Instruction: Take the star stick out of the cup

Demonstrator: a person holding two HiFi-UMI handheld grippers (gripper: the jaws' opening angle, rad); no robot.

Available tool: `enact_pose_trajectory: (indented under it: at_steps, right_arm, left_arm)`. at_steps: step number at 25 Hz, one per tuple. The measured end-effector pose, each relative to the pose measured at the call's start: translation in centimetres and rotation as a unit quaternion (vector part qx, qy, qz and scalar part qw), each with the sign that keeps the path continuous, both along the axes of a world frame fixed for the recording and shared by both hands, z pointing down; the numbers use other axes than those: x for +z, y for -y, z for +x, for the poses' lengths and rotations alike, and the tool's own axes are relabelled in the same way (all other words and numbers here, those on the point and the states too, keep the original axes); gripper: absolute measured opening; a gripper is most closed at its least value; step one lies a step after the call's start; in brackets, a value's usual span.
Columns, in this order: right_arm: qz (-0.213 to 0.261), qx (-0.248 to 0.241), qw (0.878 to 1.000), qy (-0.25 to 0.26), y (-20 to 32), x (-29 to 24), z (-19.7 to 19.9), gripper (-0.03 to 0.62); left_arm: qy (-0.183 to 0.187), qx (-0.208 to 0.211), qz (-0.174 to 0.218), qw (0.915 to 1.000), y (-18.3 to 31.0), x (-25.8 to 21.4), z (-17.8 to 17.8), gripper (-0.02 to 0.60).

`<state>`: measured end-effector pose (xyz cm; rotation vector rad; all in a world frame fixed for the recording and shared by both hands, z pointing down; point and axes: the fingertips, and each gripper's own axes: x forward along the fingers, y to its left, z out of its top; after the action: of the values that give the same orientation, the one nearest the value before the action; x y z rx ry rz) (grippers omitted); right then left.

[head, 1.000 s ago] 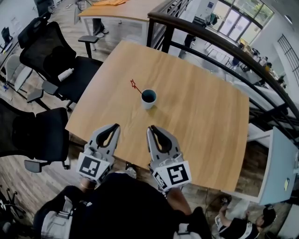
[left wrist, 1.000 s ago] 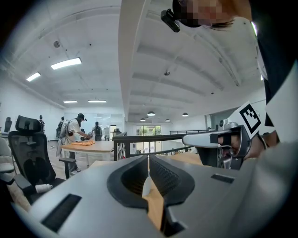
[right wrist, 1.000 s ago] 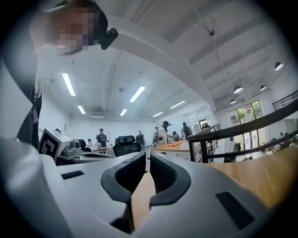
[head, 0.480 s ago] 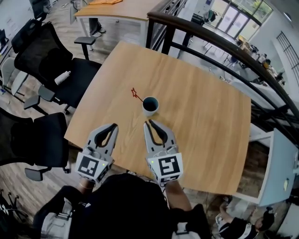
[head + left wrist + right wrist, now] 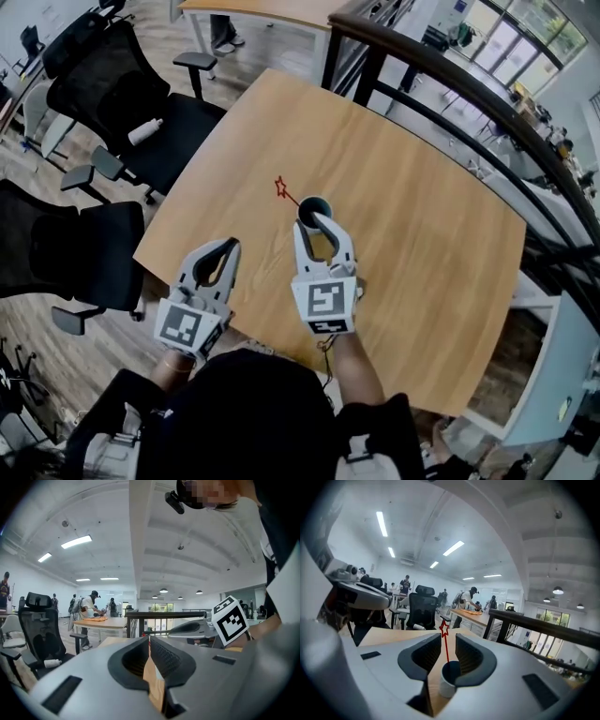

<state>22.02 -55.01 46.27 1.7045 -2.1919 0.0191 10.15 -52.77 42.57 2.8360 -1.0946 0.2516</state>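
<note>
A small white cup (image 5: 310,203) with a dark inside stands near the middle of the wooden table (image 5: 422,234). A thin red star stick leans out of it to the left, its star (image 5: 280,187) above the table. My right gripper (image 5: 318,219) is right at the cup's near side and hides part of it. In the right gripper view the cup (image 5: 446,681) sits low between the fingers and the star stick (image 5: 446,648) rises through the gap, touching neither finger of my open right gripper (image 5: 448,641). My left gripper (image 5: 229,247) hovers over the near left of the table, shut and empty.
Black office chairs (image 5: 122,103) stand along the table's left side, one with a white bottle (image 5: 150,131) on its seat. A dark railing (image 5: 450,103) runs behind the far and right edges. Another table (image 5: 272,7) stands farther back.
My right gripper has moved forward from the near edge to the cup, so the stick now stands between its fingers. The left gripper has hardly moved.
</note>
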Motion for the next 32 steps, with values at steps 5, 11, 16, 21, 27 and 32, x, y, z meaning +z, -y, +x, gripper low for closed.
enact_pose_trajectory:
  at_steps: [5, 11, 16, 21, 27, 32]
  right_arm:
    - [-0.014, -0.026, 0.999, -0.034, 2.9, 2.1, -0.6, 0.105]
    - [-0.039, -0.029, 0.998, -0.035, 5.2, 4.9, -0.7, 0.117]
    - [-0.058, -0.026, 0.993, -0.103, 6.7, 6.1, -0.5, 0.115]
    - [-0.060, -0.020, 0.993, -0.098, 7.3, 7.1, -1.0, 0.067]
    - [-0.068, -0.010, 0.996, -0.052, 7.4, 7.6, -1.1, 0.031]
    - [-0.056, -0.002, 0.998, -0.021, 6.7, 6.5, -0.9, 0.029]
  left_arm:
    - [0.010, -0.029, -0.006, 0.9995, 0.0, 0.5, -1.5, 0.023]
    - [0.015, -0.071, -0.004, 0.9974, 0.3, 0.8, -4.3, 0.023]
    - [0.020, -0.094, -0.004, 0.9953, 0.5, 0.5, -6.0, 0.023]
    - [0.023, -0.118, -0.009, 0.9927, -0.5, 0.9, -7.7, 0.023]
    - [0.043, -0.137, -0.016, 0.9896, -0.7, 0.7, -9.4, 0.023]
    - [0.047, -0.136, -0.015, 0.9894, -0.9, 0.7, -9.6, 0.023]
